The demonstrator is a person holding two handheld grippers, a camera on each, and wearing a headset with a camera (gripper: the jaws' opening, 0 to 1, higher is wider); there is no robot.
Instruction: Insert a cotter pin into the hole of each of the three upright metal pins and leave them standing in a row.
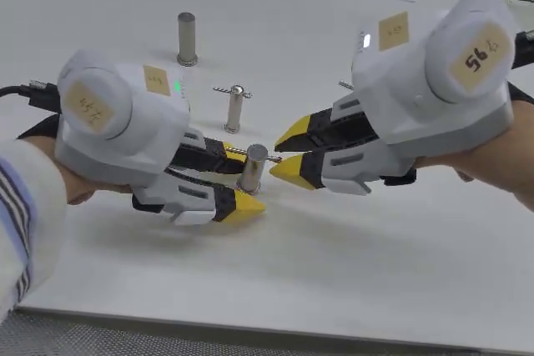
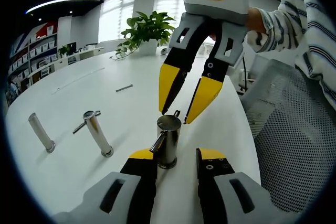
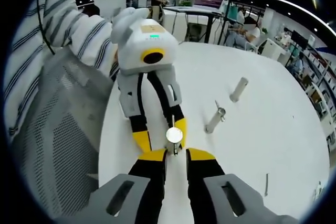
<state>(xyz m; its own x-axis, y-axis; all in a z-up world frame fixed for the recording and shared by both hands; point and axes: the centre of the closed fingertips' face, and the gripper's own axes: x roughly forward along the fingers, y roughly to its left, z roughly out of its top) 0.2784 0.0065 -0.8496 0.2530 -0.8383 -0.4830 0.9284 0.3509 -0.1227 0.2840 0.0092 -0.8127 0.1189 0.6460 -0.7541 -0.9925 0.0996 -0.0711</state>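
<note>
Bright, even overhead light washes the white desk [image 1: 350,281]; shadows are soft and faint. Windows [image 2: 118,17] blow out, the nearest metal pin [image 2: 168,140] glints, and both gripper views bow strongly at their edges.
</note>
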